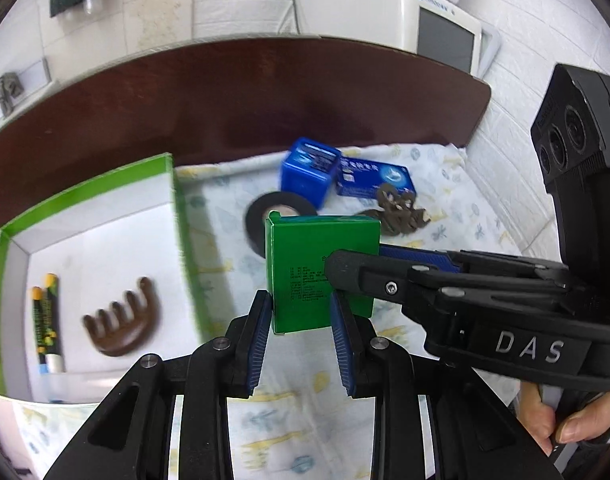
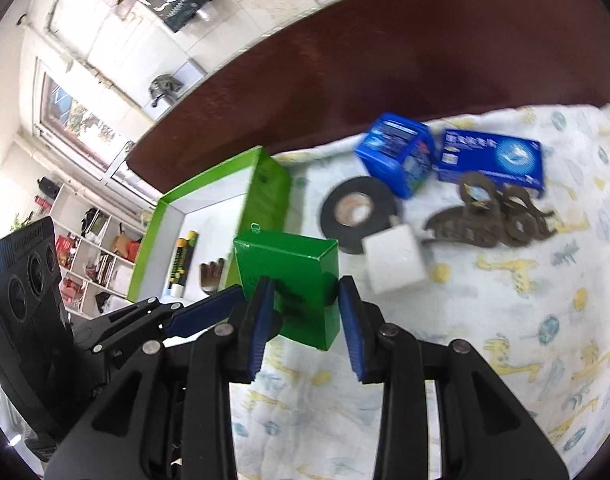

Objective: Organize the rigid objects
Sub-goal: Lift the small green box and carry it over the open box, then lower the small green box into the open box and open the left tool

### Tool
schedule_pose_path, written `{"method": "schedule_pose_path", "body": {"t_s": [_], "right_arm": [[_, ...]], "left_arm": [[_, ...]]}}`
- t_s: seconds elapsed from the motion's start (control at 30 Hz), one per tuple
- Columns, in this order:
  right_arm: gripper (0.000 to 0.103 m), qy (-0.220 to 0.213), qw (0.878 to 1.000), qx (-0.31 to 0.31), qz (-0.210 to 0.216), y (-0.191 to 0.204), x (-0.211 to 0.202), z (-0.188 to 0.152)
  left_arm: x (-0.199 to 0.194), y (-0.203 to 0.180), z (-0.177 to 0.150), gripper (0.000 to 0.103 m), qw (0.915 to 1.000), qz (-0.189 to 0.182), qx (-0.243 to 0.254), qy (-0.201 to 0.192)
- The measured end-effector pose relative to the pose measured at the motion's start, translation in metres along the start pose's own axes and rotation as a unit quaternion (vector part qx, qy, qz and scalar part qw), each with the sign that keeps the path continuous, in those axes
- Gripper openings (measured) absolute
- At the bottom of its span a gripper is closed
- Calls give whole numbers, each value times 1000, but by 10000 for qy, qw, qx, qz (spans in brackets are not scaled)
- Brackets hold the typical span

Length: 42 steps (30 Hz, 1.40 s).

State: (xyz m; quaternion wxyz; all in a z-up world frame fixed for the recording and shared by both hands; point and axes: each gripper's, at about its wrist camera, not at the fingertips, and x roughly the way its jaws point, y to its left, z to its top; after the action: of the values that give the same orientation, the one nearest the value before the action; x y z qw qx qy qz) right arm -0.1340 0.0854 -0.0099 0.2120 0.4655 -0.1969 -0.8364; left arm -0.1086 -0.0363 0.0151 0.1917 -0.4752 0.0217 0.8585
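Looks like a handover is in progress. The small green carton is held up off the patterned cloth, just right of the green-rimmed tray, and it's pinched from two sides at once: the left gripper has its blue pads flat against the carton's lower edges, while the right gripper is clamped across the same carton from the other direction (its finger can be seen lying over the printed face in the left wrist view). So both sets of jaws are closed on the one box; which one carries the weight can't be told.

In the tray, two batteries and a brown wooden comb are already laid down. Still out on the cloth: black tape roll, blue tub, flat blue box, white cube, brown hair clips.

Next, probably, one grip has to be released before the carton is carried left over the tray wall and set on the white floor.
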Motion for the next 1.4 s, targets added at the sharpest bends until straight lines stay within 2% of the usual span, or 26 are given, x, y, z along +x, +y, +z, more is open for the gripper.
{"method": "schedule_pose_path", "body": {"t_s": [0.2,0.37,0.63,0.8,1.03,1.23,1.4], "right_arm": [[35,128,9984,-404,363,53,25,17],[35,390,9952,-712,551,97,62,23],[35,980,9895,-971,422,132,123,12],[35,1184,9880,-951,289,133,142,7],[35,1293,9864,-1017,22,132,146,2],[34,1008,9874,-1215,-104,135,128,1],[34,599,9908,-1201,-189,115,89,3]], "left_arm": [[-26,45,-6,29,9984,454,-303,-164],[-34,90,-20,29,9947,786,-645,-150],[-29,151,-42,29,9890,890,-1181,-79],[-22,165,-49,29,9881,843,-1288,-39],[-11,175,-56,29,9875,737,-1389,82],[-12,179,-58,29,9821,1013,-1582,160],[-34,163,-49,29,9816,1085,-1556,-207]]}}
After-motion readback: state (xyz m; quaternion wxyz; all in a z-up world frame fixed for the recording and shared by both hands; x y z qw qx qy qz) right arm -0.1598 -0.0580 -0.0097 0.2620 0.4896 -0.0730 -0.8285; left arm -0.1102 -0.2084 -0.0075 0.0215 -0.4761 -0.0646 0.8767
